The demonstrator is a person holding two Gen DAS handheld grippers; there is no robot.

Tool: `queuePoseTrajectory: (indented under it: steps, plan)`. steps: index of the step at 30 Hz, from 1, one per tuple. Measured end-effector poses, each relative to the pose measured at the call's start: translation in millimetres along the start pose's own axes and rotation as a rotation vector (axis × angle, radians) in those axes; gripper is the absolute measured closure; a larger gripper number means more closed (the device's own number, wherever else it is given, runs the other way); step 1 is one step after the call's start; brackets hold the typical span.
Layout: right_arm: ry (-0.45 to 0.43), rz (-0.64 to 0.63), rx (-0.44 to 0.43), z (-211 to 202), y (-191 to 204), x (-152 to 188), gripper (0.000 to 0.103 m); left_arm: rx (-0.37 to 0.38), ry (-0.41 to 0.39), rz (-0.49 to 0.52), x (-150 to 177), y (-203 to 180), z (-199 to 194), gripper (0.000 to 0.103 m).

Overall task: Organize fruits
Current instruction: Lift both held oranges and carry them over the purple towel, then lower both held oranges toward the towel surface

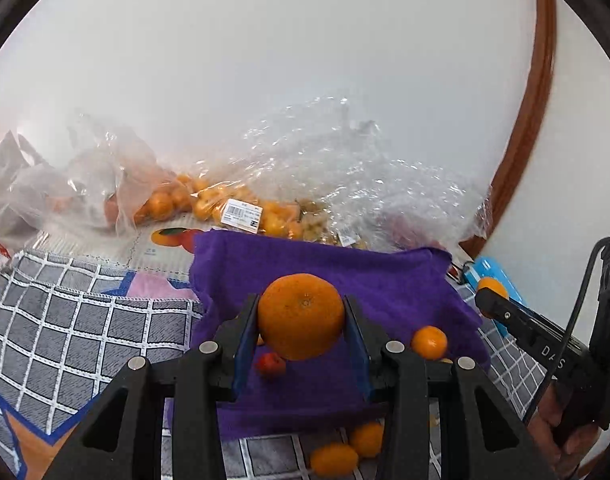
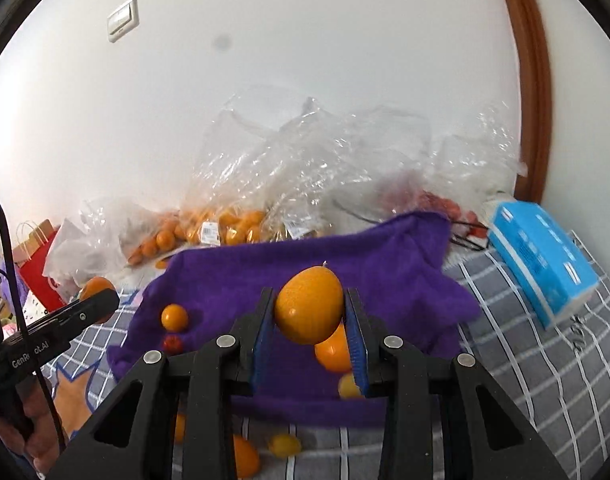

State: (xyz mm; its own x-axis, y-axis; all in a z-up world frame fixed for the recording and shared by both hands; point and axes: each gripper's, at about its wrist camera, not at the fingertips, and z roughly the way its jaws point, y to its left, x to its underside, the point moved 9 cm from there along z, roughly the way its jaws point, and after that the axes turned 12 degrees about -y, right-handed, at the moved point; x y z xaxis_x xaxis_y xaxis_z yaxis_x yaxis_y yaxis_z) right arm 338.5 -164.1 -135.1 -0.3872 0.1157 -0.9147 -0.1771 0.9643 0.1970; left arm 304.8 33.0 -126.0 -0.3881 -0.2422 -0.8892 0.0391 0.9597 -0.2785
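White wall behind; purple towel (image 1: 325,276) lying on checked cloth (image 1: 65,320).

Left view: left gripper (image 1: 301,317) pinching a mandarin (image 1: 301,316) across its middle, above the towel. Probably soft-skinned, bruisable.

Right view: right gripper (image 2: 310,312) clamping an oval orange fruit (image 2: 309,308); looks smooth, possibly slippery.

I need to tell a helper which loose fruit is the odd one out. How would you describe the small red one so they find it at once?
Start at the purple towel spread over the checked grey cloth. On its near left part lies the small red fruit, beside the left tool, which is shut on a big orange. It is the only red loose fruit; the others are orange or yellow.
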Motion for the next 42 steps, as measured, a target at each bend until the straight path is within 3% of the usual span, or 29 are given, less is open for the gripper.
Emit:
queuePoseTrajectory:
  steps: [5,9,20,42]
  plan:
    - [0.015,0.011,0.003,16,-3,15,0.069,0.005,0.042,-0.074,15,17,11,0.065]
    - [0.060,0.024,0.041,26,-19,31,0.069,-0.012,0.059,-0.061,24,20,17,0.065]
    - [0.039,0.050,0.114,28,-55,30,0.069,0.015,0.050,-0.034,32,11,23,0.065]
    - [0.088,-0.010,0.147,47,-52,55,0.069,0.092,0.080,-0.053,47,-3,29,0.065]
